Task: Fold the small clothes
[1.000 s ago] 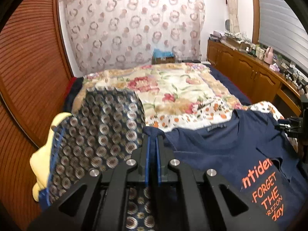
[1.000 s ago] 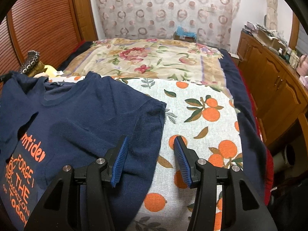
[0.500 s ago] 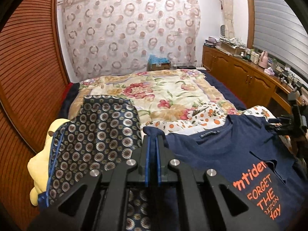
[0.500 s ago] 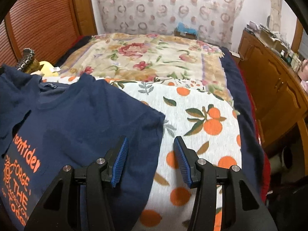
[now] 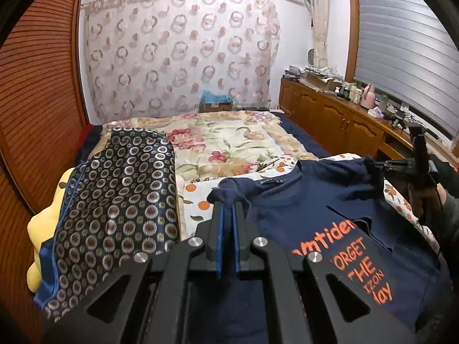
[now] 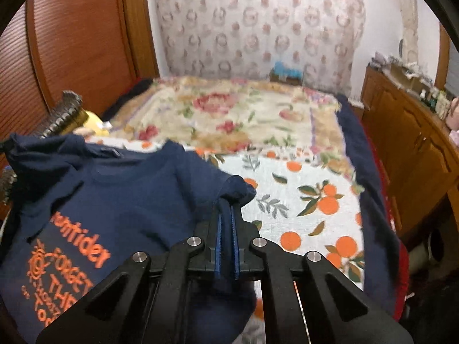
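A navy T-shirt [image 5: 309, 209] with orange lettering lies front up on the bed, partly lifted at both shoulders. My left gripper [image 5: 228, 205] is shut on the cloth of its left sleeve. In the right wrist view the same T-shirt [image 6: 123, 203] spreads to the left, and my right gripper [image 6: 228, 203] is shut on a bunch of its right sleeve. The right gripper [image 5: 375, 169] also shows at the far right of the left wrist view, pinching the navy cloth, held by a gloved hand [image 5: 447, 189].
An orange-print sheet [image 6: 304, 200] lies under the shirt, over a floral blanket [image 5: 229, 140]. A dark circle-patterned cloth [image 5: 120, 195] covers a yellow plush [image 5: 43, 223] at the left. Wooden cabinets [image 5: 338, 120] run along the right, a slatted wooden wall [image 5: 34, 100] along the left.
My right gripper has gone from open beside the sleeve to shut on it and has lifted the cloth. My left gripper has moved right, still holding its sleeve.
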Demonstrator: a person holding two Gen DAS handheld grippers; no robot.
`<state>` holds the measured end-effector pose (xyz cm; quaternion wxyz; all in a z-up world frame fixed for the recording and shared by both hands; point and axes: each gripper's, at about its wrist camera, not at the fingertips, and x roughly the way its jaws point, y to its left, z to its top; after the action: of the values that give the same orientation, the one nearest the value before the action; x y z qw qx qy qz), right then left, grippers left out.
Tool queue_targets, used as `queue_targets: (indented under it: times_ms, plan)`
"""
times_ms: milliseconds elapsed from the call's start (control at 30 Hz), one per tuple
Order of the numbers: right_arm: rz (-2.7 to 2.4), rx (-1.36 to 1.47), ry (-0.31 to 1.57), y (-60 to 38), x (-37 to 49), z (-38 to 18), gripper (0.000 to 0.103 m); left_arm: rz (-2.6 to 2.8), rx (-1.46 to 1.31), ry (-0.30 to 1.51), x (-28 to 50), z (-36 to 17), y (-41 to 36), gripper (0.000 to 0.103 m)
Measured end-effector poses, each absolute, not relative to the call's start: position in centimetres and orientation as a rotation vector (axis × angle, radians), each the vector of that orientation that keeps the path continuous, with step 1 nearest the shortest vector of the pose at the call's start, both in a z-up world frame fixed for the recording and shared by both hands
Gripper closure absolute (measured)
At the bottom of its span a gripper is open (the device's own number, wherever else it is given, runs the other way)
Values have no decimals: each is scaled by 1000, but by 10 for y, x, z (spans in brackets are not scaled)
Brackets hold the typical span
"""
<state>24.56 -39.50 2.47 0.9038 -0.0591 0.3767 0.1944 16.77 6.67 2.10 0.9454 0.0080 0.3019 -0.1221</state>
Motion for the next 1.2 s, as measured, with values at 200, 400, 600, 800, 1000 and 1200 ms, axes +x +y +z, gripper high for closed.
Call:
queue_targets:
  times_ms: [200,400,600,800,1000,1200]
  plan:
    - [367,-123,678,-400,207,55,100,-263,24,598,140,26,63,99]
    - [369,-132,611,-401,165,74,100,-279,29,572,107,34,63,99]
    - [385,-110,577,-409,110,86,100,-294,-18,570,66,30,85,99]
    - [394,-103,588,-424,61,92,100,-289,-25,581,15,24,108,99]
    - [418,-58,622,-437,18,100,100,-267,-51,606,-29,18,128,99]
    - [409,-113,659,-440,-20,95,100,-228,-59,655,-53,7,138,99]
